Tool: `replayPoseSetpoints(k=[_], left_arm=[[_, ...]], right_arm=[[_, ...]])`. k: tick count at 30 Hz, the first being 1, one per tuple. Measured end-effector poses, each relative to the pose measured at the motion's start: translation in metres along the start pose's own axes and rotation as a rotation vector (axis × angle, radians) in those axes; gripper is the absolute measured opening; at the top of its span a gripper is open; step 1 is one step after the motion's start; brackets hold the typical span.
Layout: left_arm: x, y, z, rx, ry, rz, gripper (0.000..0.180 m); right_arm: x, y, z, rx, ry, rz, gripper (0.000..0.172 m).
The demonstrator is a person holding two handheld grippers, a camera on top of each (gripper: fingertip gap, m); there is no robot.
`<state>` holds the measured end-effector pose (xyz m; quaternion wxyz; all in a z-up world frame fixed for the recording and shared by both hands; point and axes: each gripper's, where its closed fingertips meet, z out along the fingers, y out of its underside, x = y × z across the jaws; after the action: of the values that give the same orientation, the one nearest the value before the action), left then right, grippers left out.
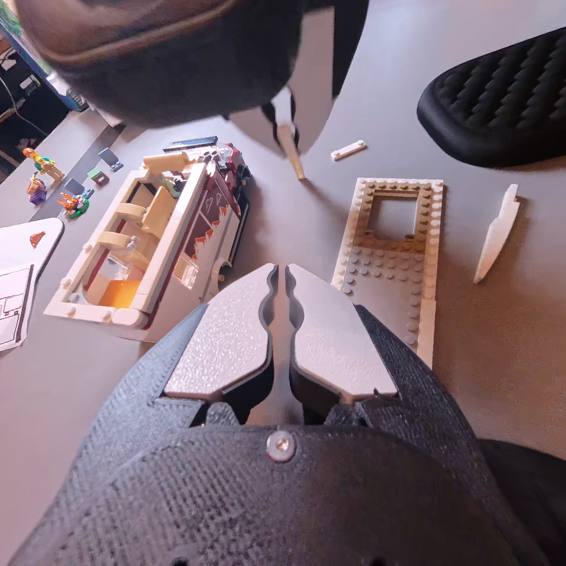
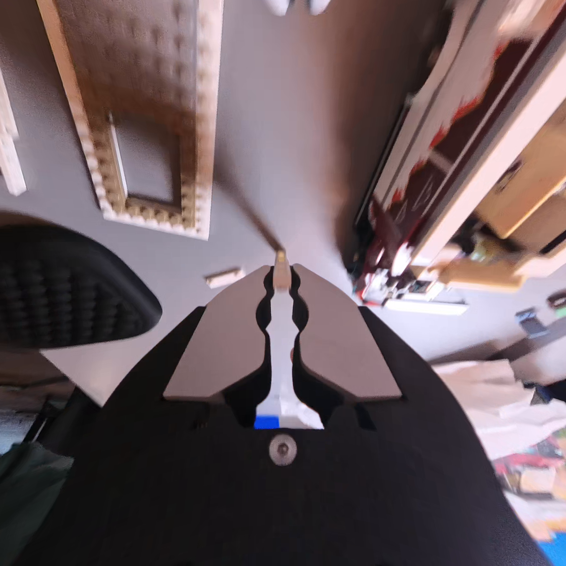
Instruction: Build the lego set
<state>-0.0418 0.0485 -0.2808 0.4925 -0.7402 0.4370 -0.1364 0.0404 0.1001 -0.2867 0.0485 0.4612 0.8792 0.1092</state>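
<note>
Right gripper (image 2: 282, 269) pinches a tan brick strip (image 2: 281, 272); left view shows its length

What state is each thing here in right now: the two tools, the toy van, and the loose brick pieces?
Left tool: nearly shut, holding nothing, above the table.
Right tool: clamped on a thin tan strip.
Toy van: roof off, inside showing.
Studded roof panel: flat on the table, studs up, beside the van.
Small white plate: lying loose.
White pointed piece: lying loose, right of the panel.
</note>
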Motion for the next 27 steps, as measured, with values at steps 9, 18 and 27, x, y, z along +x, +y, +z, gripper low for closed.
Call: replayPoseSetpoints(k=[9, 18, 27], left_arm=[[-0.005, 0.013, -0.014, 0.015, 0.010, -0.014, 0.001], [-0.003, 0.017, -0.008, -0.021, 0.000, -0.005, 0.000], [-0.011, 0.026, 0.029, -0.263, -0.004, -0.149, 0.004]], right_arm=[[0.008, -0.041, 0.015, 0.391, 0.007, 0.119, 0.013], [-0.004, 0.006, 0.004, 0.613, 0.126, 0.317, 0.018], [-0.003, -0.005, 0.030, 0.665, 0.066, 0.475, 0.002]])
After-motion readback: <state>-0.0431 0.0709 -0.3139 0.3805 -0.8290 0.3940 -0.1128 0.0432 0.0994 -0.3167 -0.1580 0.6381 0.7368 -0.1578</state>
